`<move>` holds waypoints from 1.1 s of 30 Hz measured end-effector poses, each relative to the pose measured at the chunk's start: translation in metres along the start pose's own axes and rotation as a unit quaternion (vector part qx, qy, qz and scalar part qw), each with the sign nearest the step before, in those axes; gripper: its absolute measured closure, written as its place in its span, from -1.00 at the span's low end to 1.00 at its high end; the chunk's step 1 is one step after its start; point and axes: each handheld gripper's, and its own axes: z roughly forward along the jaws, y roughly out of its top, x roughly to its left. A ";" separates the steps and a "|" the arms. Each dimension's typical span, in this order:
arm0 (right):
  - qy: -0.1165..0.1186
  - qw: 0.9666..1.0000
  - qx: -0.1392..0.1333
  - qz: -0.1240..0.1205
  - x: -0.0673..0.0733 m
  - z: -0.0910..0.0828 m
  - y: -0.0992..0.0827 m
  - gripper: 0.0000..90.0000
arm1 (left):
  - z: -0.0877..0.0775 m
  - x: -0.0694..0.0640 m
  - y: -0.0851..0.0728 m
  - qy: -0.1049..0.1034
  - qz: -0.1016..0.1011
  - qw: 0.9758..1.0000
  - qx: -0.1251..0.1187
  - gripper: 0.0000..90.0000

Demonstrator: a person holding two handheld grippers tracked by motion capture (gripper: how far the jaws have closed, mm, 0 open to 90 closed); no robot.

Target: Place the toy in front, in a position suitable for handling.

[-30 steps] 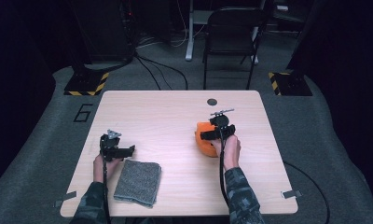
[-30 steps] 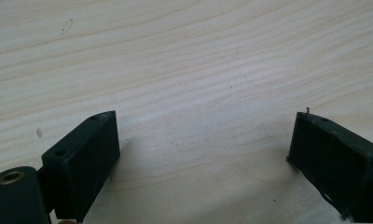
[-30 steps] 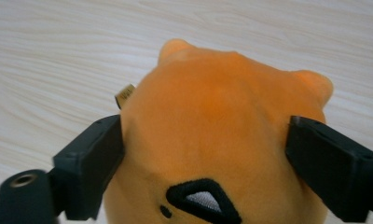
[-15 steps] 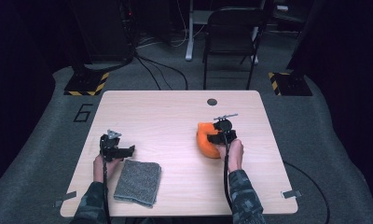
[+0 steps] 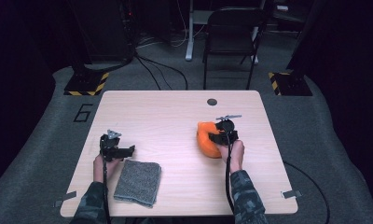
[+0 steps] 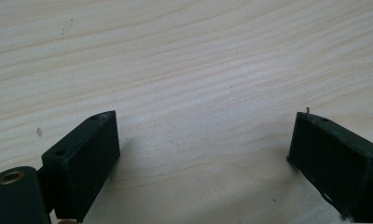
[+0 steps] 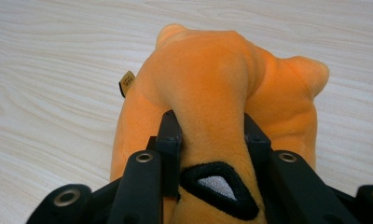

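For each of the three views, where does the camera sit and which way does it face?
High view: above the person's side, facing forward and down on the table; both forearms, left gripper beside a grey cloth, right gripper at the orange plush.
Left gripper view: rides the left gripper, facing bare tabletop between its open fingers.
Right gripper view: rides the right gripper, facing the plush; its fingers have just been closing and pinch a fold.
Shared: the plush shows in the high and right gripper views.

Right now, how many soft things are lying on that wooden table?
2. An orange plush toy sits on the right side, squeezed by the right tongs. A folded grey knitted cloth lies flat near the front left edge, beside the left tongs.
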 end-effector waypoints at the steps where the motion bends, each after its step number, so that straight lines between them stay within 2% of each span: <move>1: 0.001 1.000 -0.004 0.000 -0.001 0.000 0.000 0.50 | 0.000 0.000 0.000 0.000 0.000 1.000 0.000 -0.82; 6: 0.009 1.000 -0.019 0.005 -0.004 -0.006 0.001 0.53 | 0.000 0.000 0.000 0.000 0.000 1.000 0.000 -0.82; 9: 0.021 0.999 -0.030 -0.002 -0.007 -0.013 0.003 0.53 | 0.000 0.000 0.000 -0.001 -0.001 1.000 0.000 -0.82; 11: 0.024 0.999 -0.035 -0.008 -0.007 -0.018 0.004 0.53 | 0.000 0.000 0.000 0.000 0.000 1.000 0.000 -0.82; 14: 0.025 0.998 -0.042 -0.026 -0.007 -0.027 0.010 0.53 | 0.000 0.000 0.000 0.000 0.000 1.000 0.000 -0.82; 17: 0.035 0.997 -0.050 -0.047 -0.008 -0.036 0.016 0.53 | 0.000 0.000 0.000 0.000 -0.001 1.000 0.000 -0.82; 18: 0.035 0.997 -0.050 -0.047 -0.008 -0.036 0.016 0.53 | 0.000 0.000 0.000 0.000 -0.001 1.000 0.000 -0.82; 19: 0.038 0.996 -0.048 -0.064 -0.009 -0.042 0.021 0.53 | 0.000 0.000 0.000 0.000 -0.002 1.000 -0.002 -0.82; 21: 0.040 0.994 -0.051 -0.083 -0.009 -0.045 0.024 0.53 | 0.000 0.000 0.000 0.000 0.000 1.000 0.000 -0.82; 28: 0.073 0.989 -0.053 -0.121 -0.019 -0.054 0.034 0.53 | 0.000 0.000 0.000 0.000 -0.001 1.000 0.000 -0.82; 30: 0.089 0.986 -0.055 -0.129 -0.023 -0.054 0.036 0.53 | 0.000 0.000 0.000 0.000 -0.001 1.000 0.000 -0.82; 33: 0.100 0.981 -0.052 -0.158 -0.024 -0.054 0.038 0.52 | 0.000 0.000 0.000 0.000 -0.001 1.000 0.000 -0.82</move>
